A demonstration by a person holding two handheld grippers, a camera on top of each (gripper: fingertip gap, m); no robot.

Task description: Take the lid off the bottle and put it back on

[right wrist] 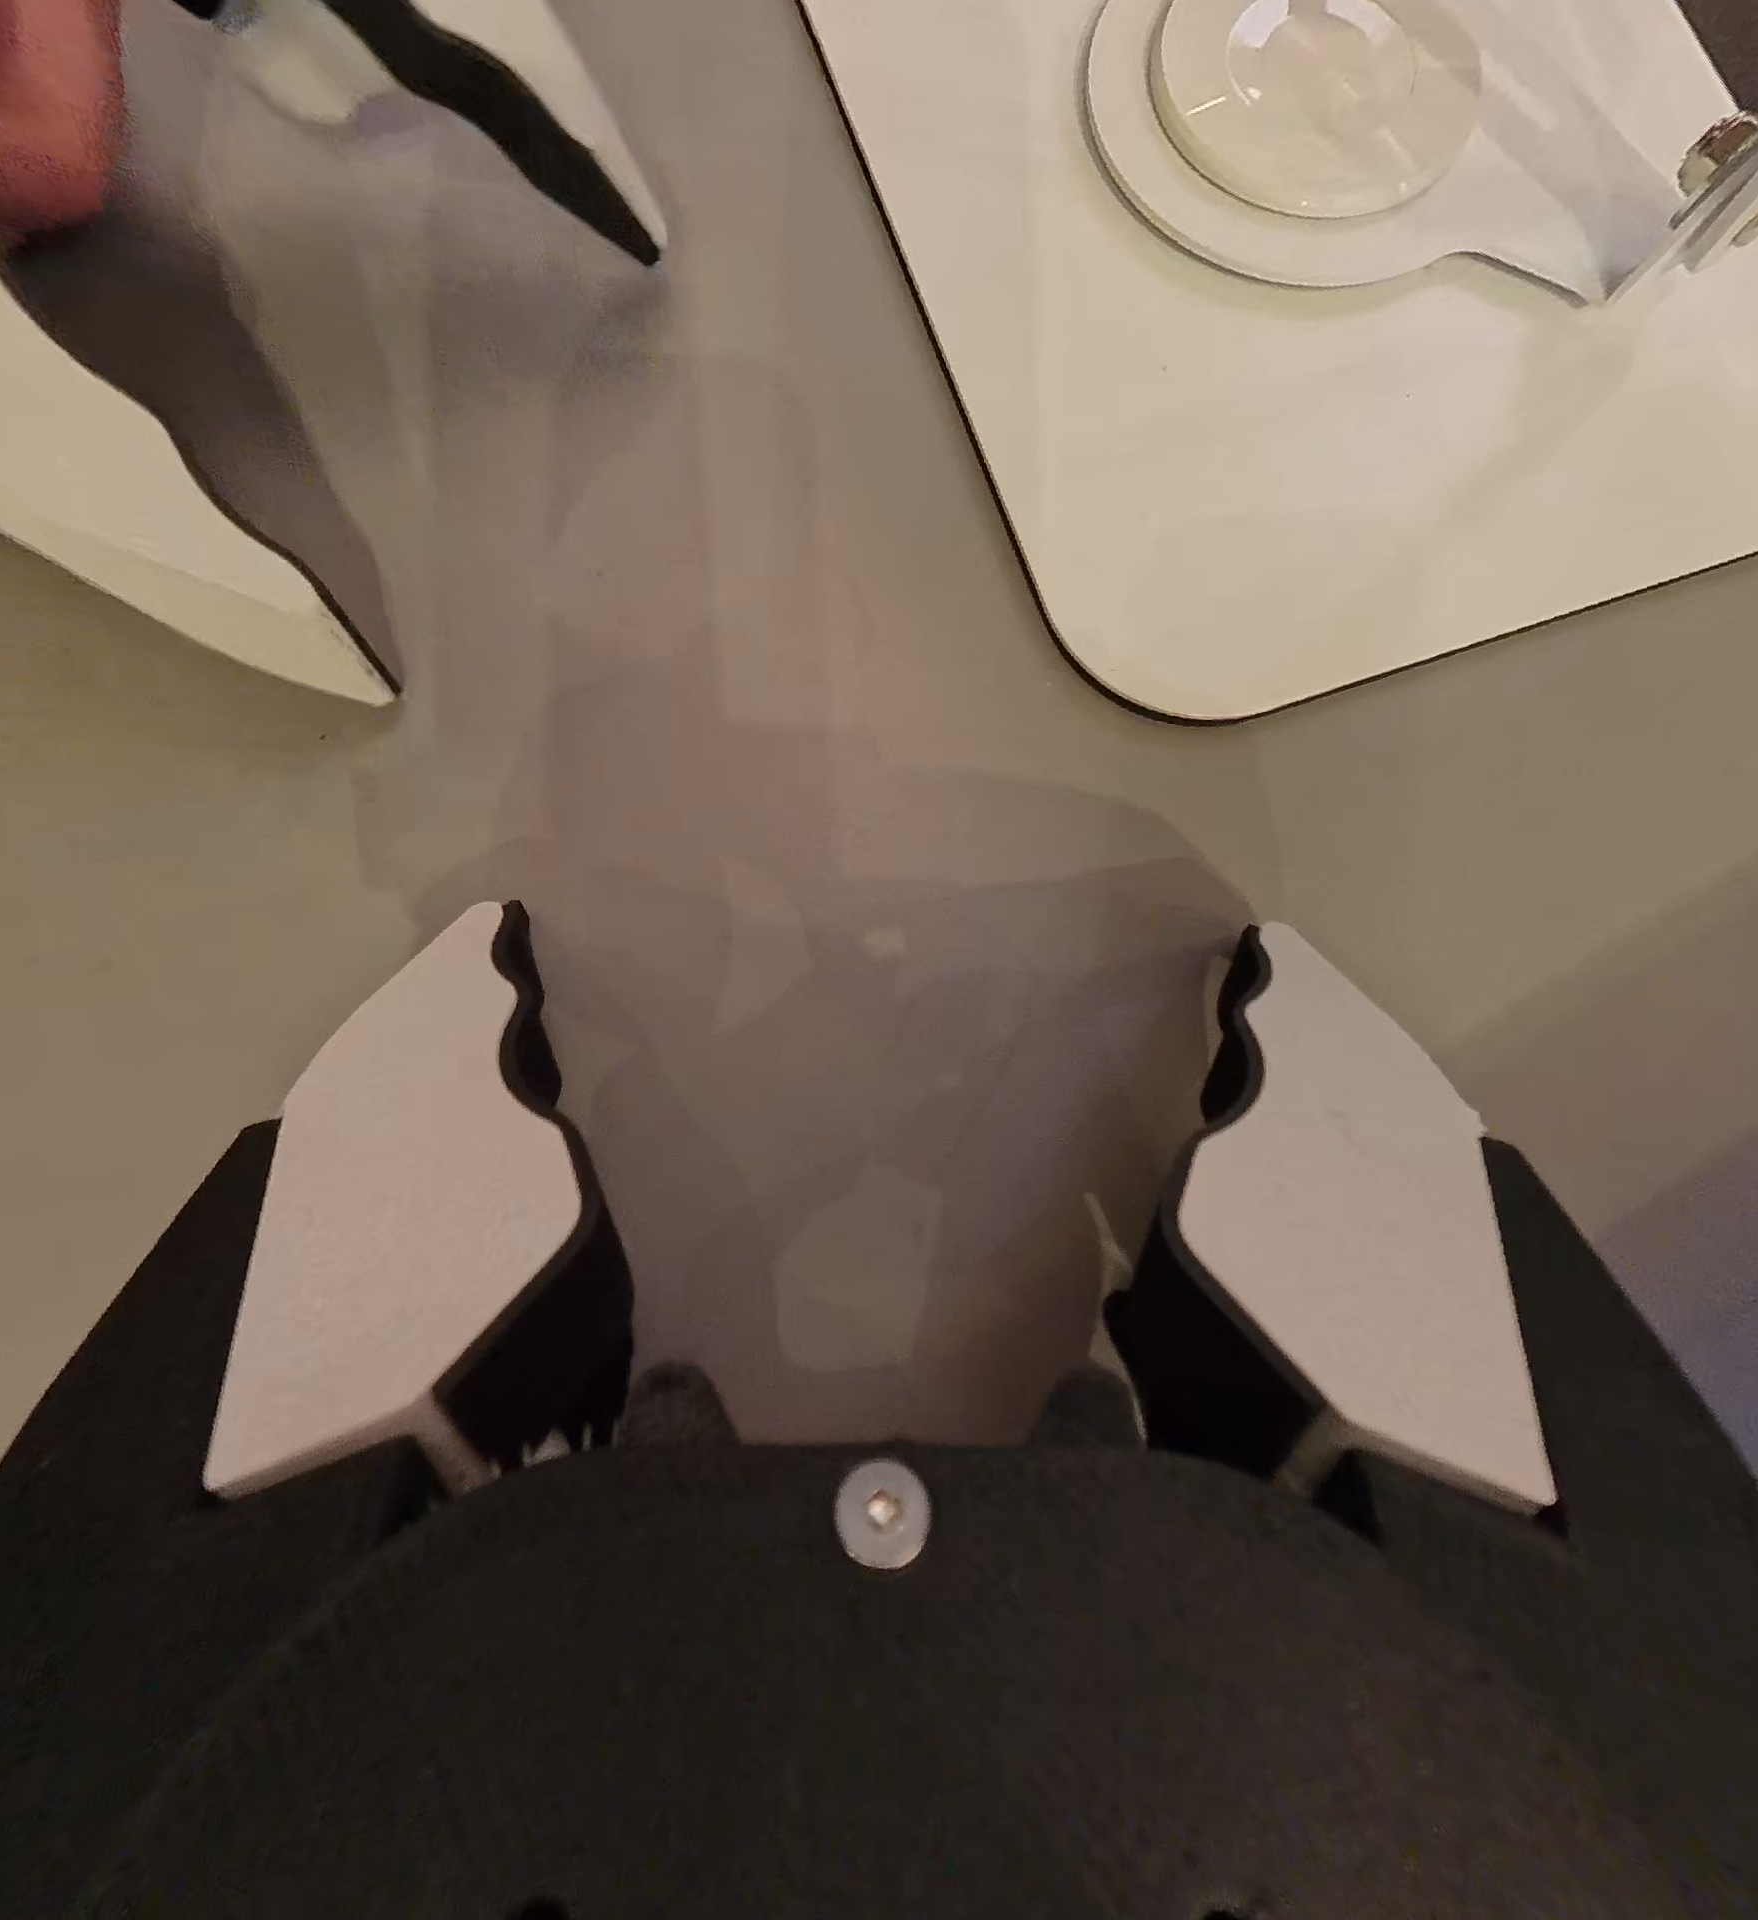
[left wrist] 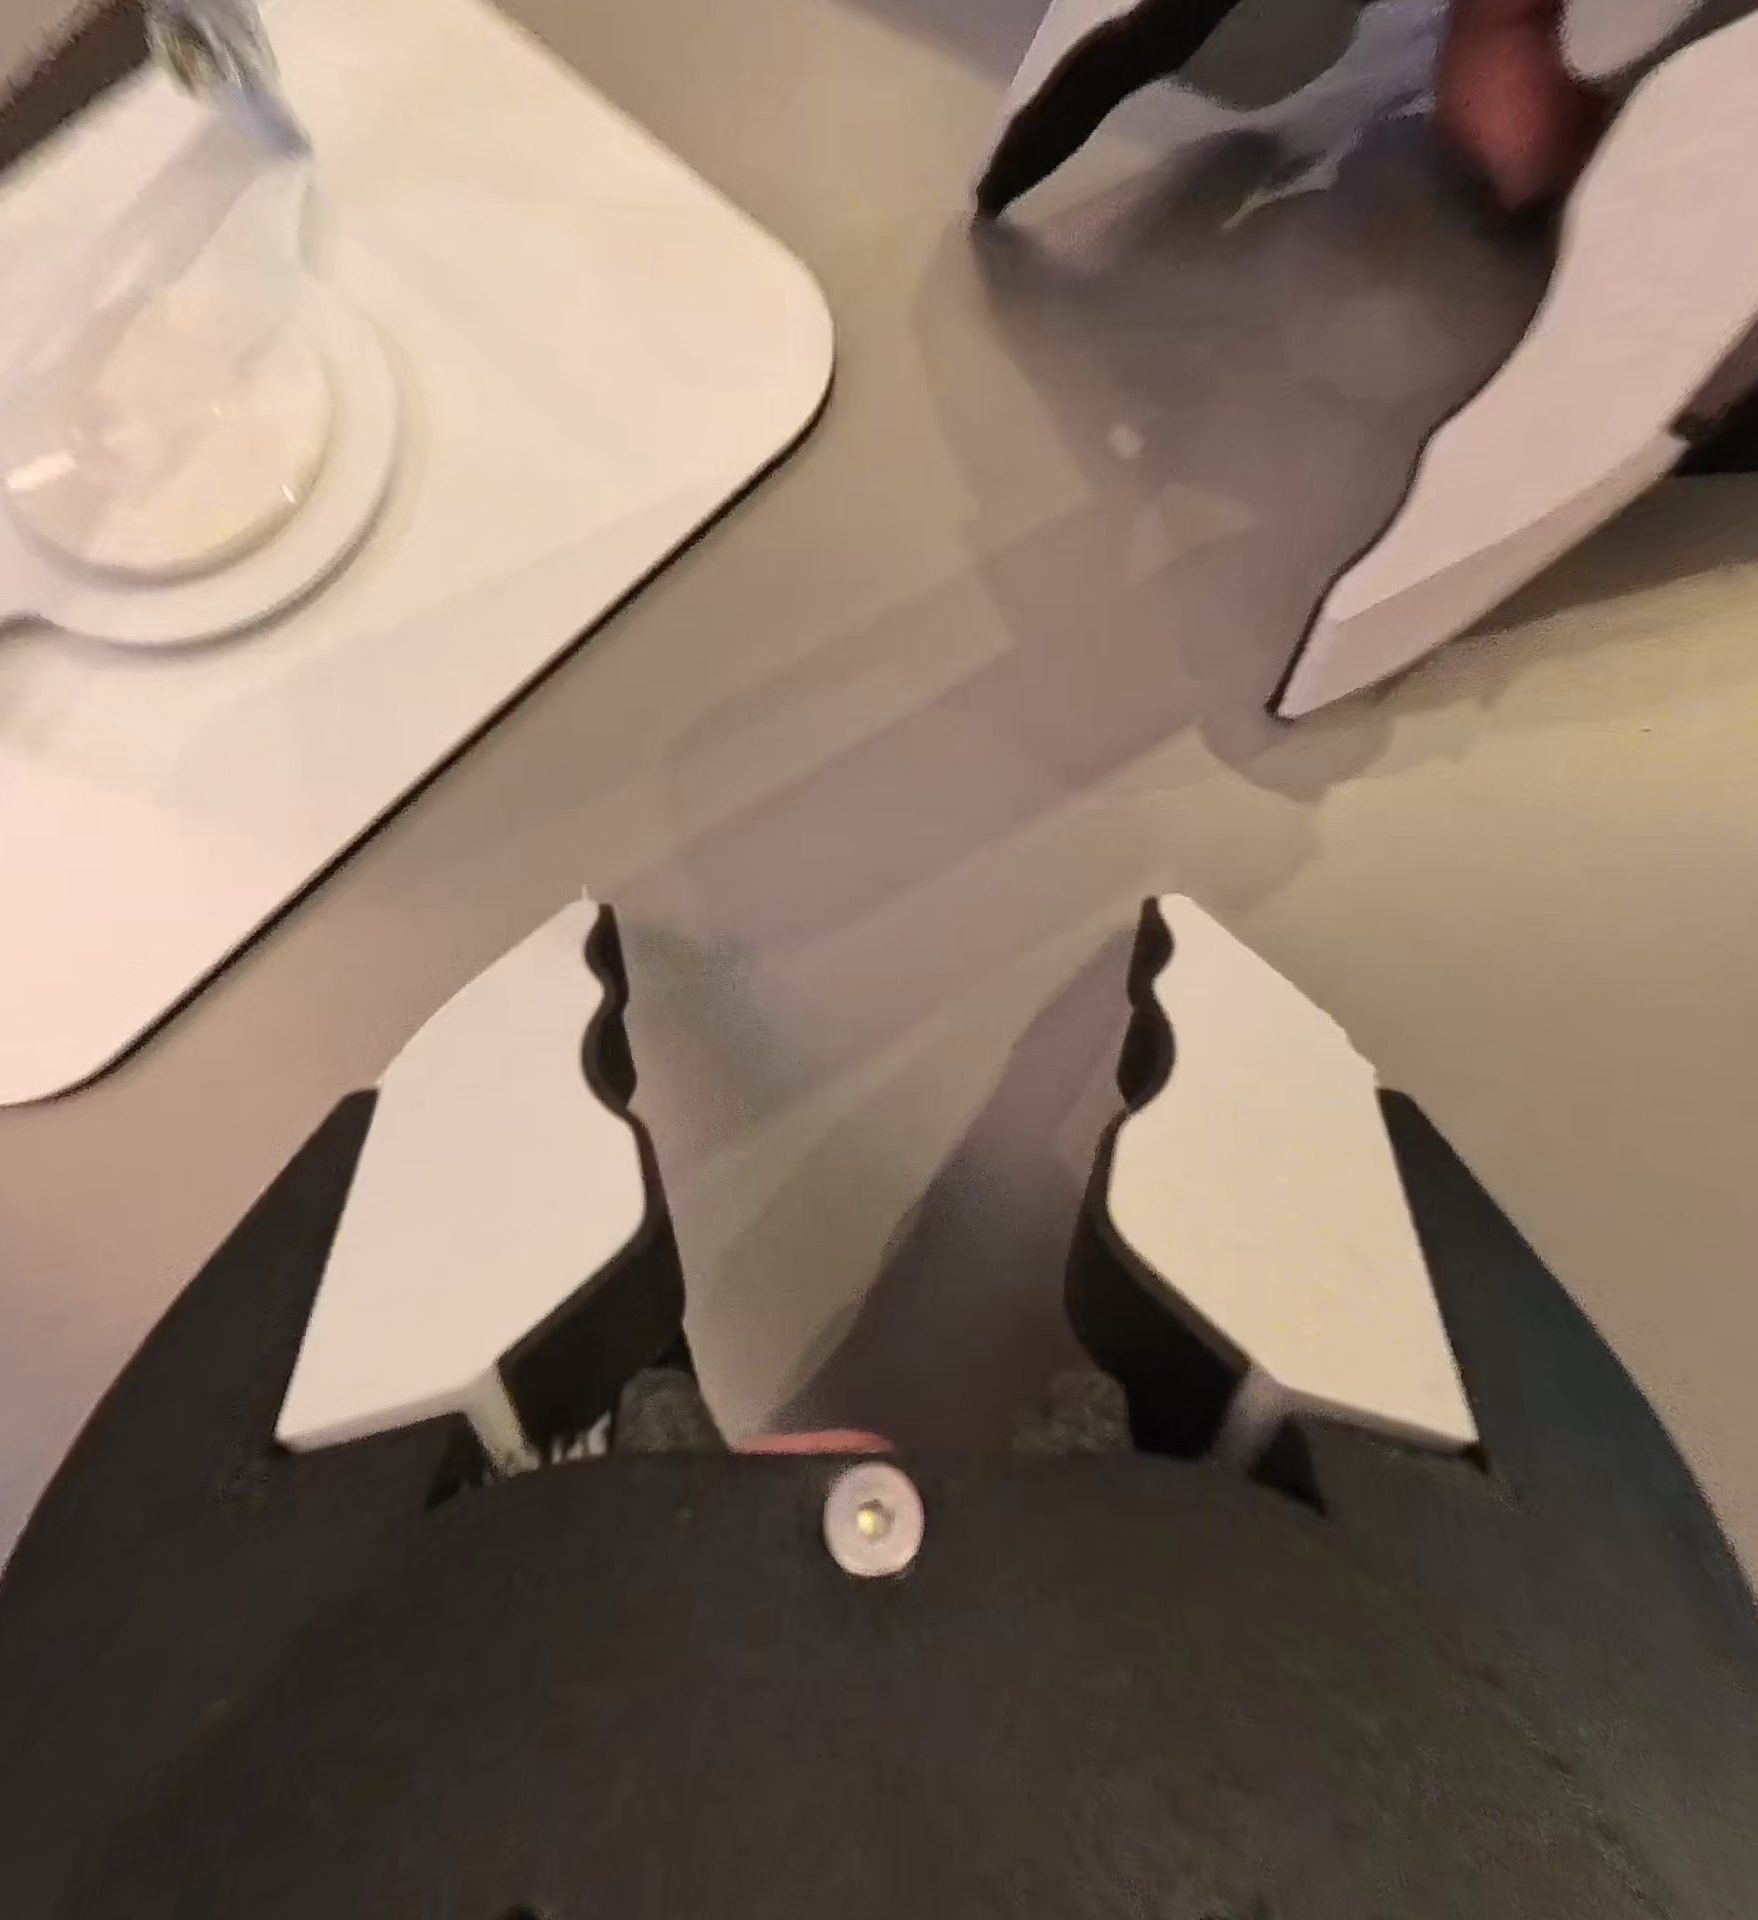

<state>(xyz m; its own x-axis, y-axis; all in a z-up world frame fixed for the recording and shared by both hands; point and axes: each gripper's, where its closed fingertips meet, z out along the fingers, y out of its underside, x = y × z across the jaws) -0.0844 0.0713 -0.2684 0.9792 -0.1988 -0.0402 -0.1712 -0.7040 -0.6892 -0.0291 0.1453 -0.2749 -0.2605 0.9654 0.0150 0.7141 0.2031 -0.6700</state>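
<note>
Both grippers hang over a bare grey surface (right wrist: 1477,935) with nothing in either of them. The left gripper (left wrist: 875,914) has its jaws spread wide, only the surface showing between its white, black-edged fingers. The right gripper (right wrist: 885,925) is spread wider still and is just as empty. Each gripper also shows far off in the other's view, at the top corner, likewise apart and holding nothing.

The task's thing, the bottle (left wrist: 220,135), stands on a white mat with rounded corners (right wrist: 1374,499), off to the left of the left gripper and to the right of the right one. It is clear glass or plastic; the left wrist view catches its lower body and round base on a raised white disc (right wrist: 1124,197), blurred. In the right wrist view the base shows from near overhead, with a metal bracket and bolt (right wrist: 1732,171) at the mat's edge. The lid is out of both views, so I cannot tell whether it is on or off.

By my judgement no step on the bottle is in hand: neither gripper is near it. The next move calls for swinging both toward the mat, one to steady the body, the other to close on the top.

No brand, label or writing can be read anywhere
</note>
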